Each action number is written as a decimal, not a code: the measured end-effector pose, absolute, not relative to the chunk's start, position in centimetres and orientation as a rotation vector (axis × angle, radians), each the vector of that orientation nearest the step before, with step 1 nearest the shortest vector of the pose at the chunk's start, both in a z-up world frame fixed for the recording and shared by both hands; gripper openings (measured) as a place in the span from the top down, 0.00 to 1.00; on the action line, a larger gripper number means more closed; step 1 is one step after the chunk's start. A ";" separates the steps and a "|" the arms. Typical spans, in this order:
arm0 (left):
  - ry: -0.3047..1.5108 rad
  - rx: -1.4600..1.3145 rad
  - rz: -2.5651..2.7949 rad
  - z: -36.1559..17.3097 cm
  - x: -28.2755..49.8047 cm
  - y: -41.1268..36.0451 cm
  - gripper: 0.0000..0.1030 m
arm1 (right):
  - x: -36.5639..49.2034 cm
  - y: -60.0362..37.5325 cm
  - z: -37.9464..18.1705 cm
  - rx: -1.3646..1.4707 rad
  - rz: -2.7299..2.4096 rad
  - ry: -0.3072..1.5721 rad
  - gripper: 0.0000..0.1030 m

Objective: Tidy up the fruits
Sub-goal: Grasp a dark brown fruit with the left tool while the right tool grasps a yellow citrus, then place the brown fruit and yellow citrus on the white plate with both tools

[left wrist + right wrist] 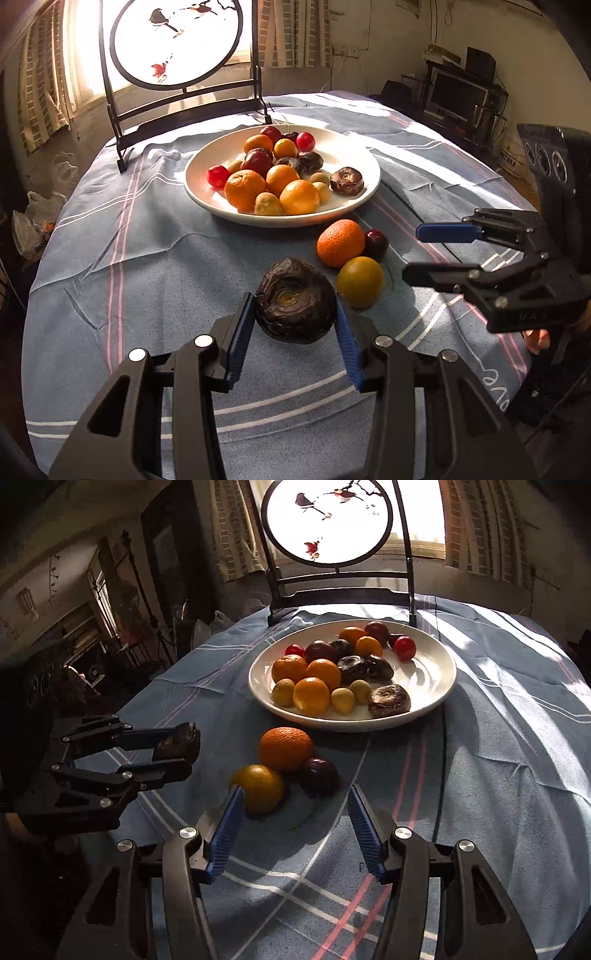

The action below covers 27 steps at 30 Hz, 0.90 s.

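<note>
My left gripper [295, 306] is shut on a dark wrinkled fruit [295, 300] and holds it above the blue cloth; it also shows at the left of the right wrist view [192, 747] with the fruit [179, 740]. My right gripper [295, 797] is open and empty, just short of an orange [285, 748], a yellow-orange citrus [260, 787] and a dark plum [319, 776] lying on the cloth. It shows at the right of the left wrist view [412, 254]. A white plate [207, 199] behind them holds several oranges, cherries, plums, small yellow fruits and dark wrinkled fruits.
A black stand with a round painted screen [173, 40] stands behind the plate at the table's far edge. The round table carries a striped blue cloth [147, 277]. A plastic bag [33, 225] lies off the left edge.
</note>
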<state>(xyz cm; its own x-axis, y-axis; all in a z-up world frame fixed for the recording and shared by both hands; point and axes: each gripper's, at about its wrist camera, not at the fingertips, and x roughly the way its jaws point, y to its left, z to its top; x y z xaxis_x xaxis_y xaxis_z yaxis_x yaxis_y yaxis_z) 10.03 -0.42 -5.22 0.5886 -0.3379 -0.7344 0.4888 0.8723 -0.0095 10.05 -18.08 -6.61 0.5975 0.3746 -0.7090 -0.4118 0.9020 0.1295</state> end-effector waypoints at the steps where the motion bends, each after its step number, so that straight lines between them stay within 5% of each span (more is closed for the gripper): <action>1: 0.806 0.190 -0.479 -5.0 9.8 0.1 0.59 | 10.2 -17.3 -6.7 -0.069 0.457 0.820 0.44; 9: 0.817 0.144 -0.451 -5.3 9.5 2.5 0.59 | 12.5 -14.0 -8.2 -0.109 0.463 0.926 0.44; 11: 0.821 0.136 -0.451 -5.5 9.6 2.6 0.59 | 12.9 -14.0 -8.7 -0.109 0.440 0.955 0.60; 20: 0.783 0.104 -0.472 -4.4 10.4 2.4 0.59 | 11.5 -18.2 -4.6 0.021 0.444 0.810 0.60; 27: 0.756 0.083 -0.480 -2.3 16.8 0.0 0.59 | 18.9 -23.6 -2.5 0.114 0.298 0.794 0.60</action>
